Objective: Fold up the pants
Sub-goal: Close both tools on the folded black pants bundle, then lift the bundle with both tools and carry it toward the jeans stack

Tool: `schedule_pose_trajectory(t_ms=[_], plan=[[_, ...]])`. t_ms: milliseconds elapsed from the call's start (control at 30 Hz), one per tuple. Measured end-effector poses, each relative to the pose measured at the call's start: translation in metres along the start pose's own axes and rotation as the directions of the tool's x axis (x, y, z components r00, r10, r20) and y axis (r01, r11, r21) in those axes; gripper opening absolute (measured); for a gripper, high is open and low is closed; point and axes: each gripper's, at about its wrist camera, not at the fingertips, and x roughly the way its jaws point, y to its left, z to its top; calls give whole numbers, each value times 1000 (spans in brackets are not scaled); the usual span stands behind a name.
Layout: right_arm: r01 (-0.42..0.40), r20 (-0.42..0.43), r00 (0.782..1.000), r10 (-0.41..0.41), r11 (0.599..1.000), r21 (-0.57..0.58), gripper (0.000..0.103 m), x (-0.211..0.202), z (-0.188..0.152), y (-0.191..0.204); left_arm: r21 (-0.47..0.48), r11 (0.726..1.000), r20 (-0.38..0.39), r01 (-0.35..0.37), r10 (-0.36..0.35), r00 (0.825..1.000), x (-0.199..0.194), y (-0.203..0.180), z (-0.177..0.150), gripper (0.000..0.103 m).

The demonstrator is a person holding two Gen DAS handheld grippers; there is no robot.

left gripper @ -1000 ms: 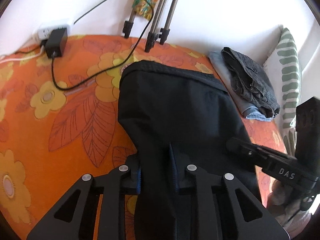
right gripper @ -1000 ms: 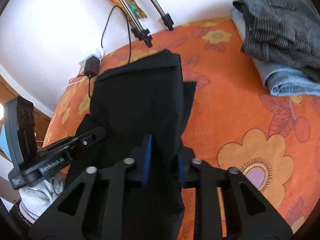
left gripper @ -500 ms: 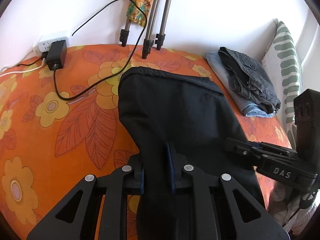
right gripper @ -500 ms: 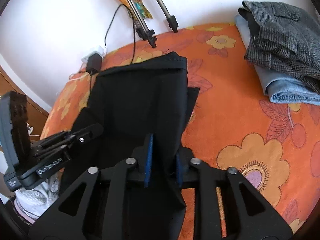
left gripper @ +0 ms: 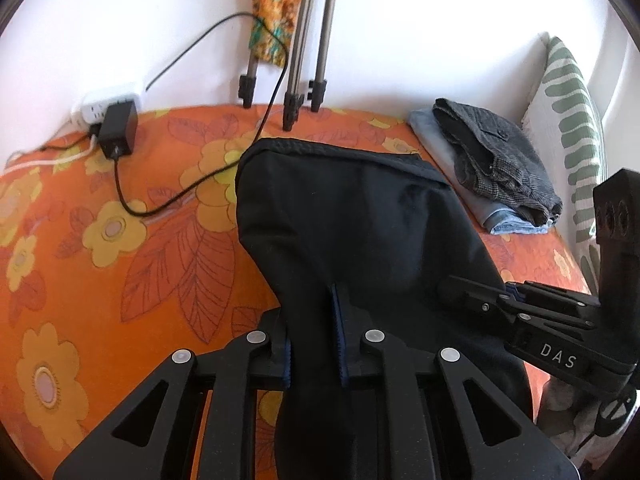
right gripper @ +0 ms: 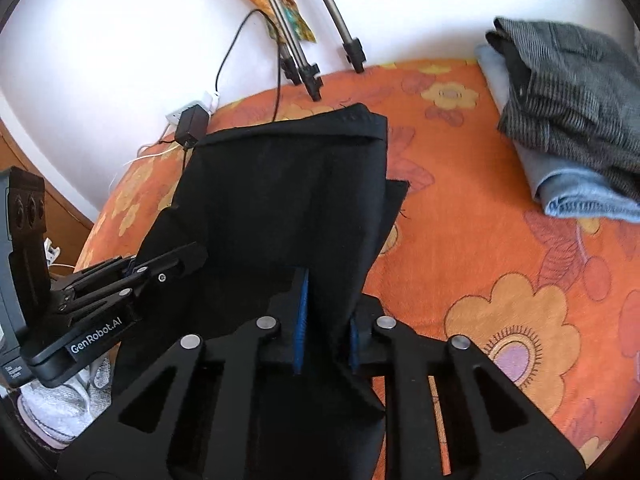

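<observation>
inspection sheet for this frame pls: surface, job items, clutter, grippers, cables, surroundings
Surface: orange floral bedspread.
Job's things: black pants, far edge lying on the bedspread, near end lifted by both grippers.
Clutter: folded grey trousers stacked on folded jeans; striped pillow beside them.
Grippers: left gripper shut on black pants; right gripper shut on black pants.
Cables: black charger plugged into white power strip; black cable trailing over the bedspread.
Surroundings: white wall; tripod legs against it.

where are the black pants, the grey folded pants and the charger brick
black pants (left gripper: 360, 220), left wrist view, middle of the panel.
grey folded pants (right gripper: 572, 104), right wrist view, top layer.
charger brick (left gripper: 118, 132), left wrist view, its body.
</observation>
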Motion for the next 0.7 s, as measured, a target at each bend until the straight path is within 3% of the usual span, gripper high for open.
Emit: schedule_pose_trajectory(t_ms=[267, 700], plan=[[42, 48, 998, -39, 997, -60, 14, -15, 3, 18, 37, 999, 51, -20, 18, 999, -16, -7, 2, 12], [73, 125, 990, -58, 991, -114, 13, -47, 2, 37, 23, 1000, 101, 16, -19, 995, -41, -13, 7, 11]])
